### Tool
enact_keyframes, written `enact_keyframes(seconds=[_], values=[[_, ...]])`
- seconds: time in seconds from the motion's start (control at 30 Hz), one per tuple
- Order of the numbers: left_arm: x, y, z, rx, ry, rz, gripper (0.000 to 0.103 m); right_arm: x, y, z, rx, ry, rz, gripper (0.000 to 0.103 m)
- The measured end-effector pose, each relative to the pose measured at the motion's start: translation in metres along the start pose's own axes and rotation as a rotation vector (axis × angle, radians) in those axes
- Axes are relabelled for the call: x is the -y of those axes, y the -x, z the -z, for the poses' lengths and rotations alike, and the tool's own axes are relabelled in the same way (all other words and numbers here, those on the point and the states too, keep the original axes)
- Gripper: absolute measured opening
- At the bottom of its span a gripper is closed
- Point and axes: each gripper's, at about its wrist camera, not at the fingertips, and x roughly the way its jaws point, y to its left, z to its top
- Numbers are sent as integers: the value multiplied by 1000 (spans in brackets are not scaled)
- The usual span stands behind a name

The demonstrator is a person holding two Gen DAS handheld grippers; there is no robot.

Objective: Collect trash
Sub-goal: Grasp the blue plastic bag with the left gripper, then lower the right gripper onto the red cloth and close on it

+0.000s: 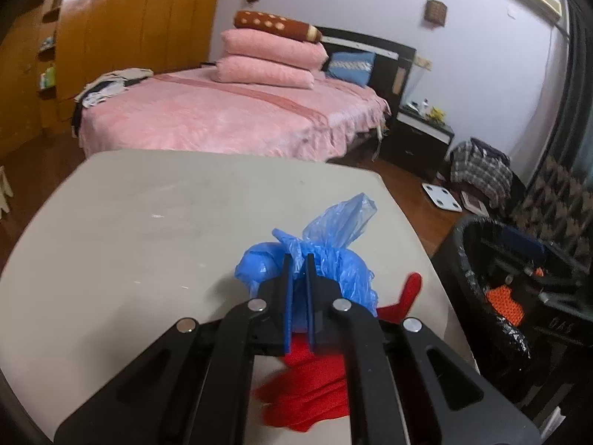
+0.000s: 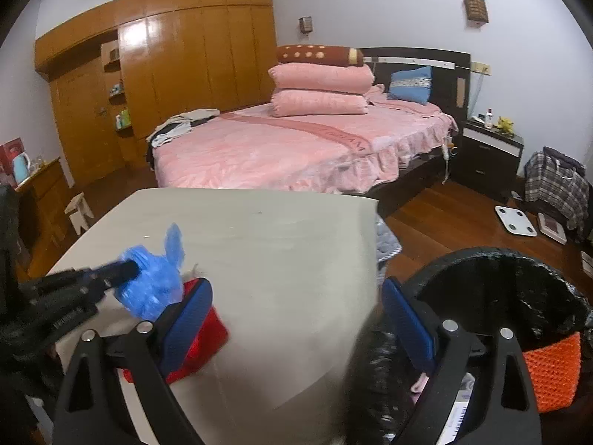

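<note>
Left claw (image 1: 298, 270): clamped on crumpled blue plastic bag (image 1: 333, 256).
Right claw (image 2: 296, 319): wide, empty.
Risk: thin film slipping before black-lined bin (image 1: 519, 278) at three o'clock.

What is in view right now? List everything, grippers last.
crumpled blue plastic bag: one, blue, on the table, pinched in the left gripper
red fabric item: one, red, on the table under the bag
pale grey table: one, grey, foreground
black-lined trash bin: one, black, right of the table, orange mesh inside
bed with pink cover: one, pink, behind the table
white floor scale: one, white, on the wood floor
left gripper: one, black, closed on the bag
right gripper: one, black, blue pads, open, empty
</note>
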Motion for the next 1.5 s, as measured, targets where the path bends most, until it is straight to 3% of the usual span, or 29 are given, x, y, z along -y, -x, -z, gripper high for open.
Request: enact_keyframes(seconds=[0.43, 0.97, 1.2, 1.43, 1.5], values=[[-75, 22, 22, -45, 48, -164, 5, -72, -33, 23, -96, 49, -116, 91], [-103, 23, 36, -50, 86, -167, 5, -99, -65, 45, -206, 94, -68, 89], [-104, 25, 37, -44, 90, -167, 5, -104, -72, 50, -268, 123, -93, 59], [-101, 24, 37, -39, 92, -174, 5, -103, -73, 52, -274, 125, -97, 29], [-101, 23, 37, -36, 96, -175, 5, -103, -72, 53, -274, 119, -98, 25]])
